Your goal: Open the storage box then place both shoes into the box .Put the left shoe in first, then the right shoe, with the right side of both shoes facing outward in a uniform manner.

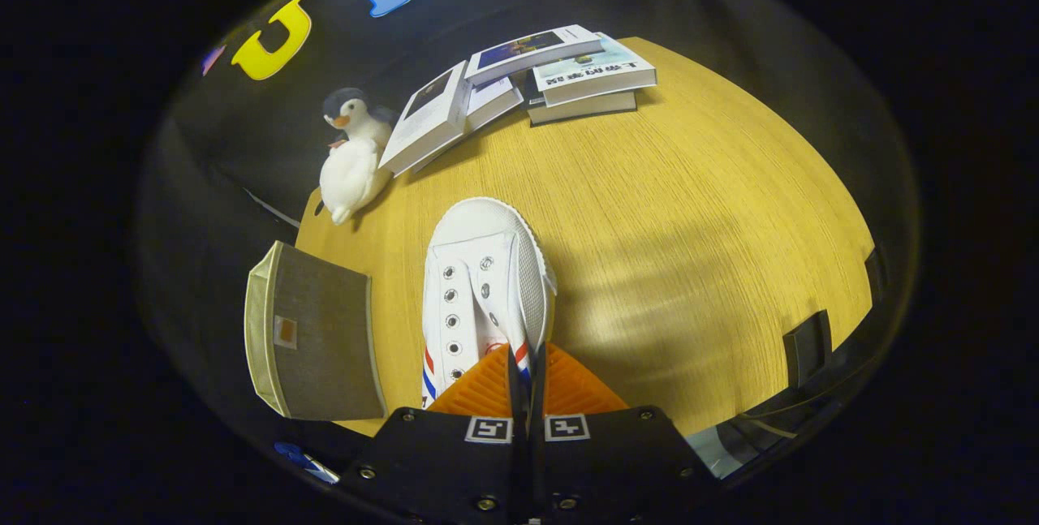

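The tongs are closed on a white canvas shoe, the two fingers pressed nearly together with a thin edge of the shoe's upper, by the heel opening, pinched between them. The shoe points away from the tongs, toe toward the far side of the wooden desk, its laceless eyelets running in two rows up the middle and red and blue stripes showing on both sides near the fingers. From this angle I cannot say for certain whether the sole rests on the desk or hangs just above it. To the left of the shoe, close beside it, stands the storage box, a grey fabric one with pale trim and a small tab on the face turned upward; that face looks closed, and the box sits at the desk's near-left edge. Beyond the box, at the far-left corner of the desk, a plush penguin sits with its white belly toward the shoe. Just to the penguin's right a loose heap of books spreads along the far edge, some leaning on one another, the rightmost ones stacked flat. The right half of the desk is bare wood with a soft shadow across it, and a dark small bracket-like object stands at its near-right edge.
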Demonstrator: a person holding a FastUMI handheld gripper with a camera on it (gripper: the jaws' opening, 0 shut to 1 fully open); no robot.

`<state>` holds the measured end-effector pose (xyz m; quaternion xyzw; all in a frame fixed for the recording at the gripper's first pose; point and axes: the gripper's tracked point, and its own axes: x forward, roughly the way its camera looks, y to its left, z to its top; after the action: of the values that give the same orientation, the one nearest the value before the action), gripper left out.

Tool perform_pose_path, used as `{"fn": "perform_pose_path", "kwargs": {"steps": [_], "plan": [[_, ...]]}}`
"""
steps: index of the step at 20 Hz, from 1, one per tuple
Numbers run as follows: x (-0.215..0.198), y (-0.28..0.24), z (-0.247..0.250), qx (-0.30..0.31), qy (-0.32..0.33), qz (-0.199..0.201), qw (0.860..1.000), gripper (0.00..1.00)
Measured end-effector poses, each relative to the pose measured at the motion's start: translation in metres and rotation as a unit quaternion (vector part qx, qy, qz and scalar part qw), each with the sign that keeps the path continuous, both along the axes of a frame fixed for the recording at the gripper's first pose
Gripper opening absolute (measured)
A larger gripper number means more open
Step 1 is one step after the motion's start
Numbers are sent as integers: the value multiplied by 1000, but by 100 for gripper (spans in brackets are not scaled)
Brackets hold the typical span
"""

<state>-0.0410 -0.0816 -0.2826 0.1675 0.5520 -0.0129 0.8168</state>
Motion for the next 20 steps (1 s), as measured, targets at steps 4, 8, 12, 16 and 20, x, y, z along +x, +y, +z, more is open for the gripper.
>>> {"fn": "perform_pose_path", "kwargs": {"steps": [4,8,12,16,20], "plan": [[4,28,24,11,-11,9,1000,0],[14,61,43,24,-24,13,999,0],[21,96,58,37,-28,31,998,0],[29,131,70,42,-34,49,997,0],[37,174,81,60,-37,66,995,0]]}}
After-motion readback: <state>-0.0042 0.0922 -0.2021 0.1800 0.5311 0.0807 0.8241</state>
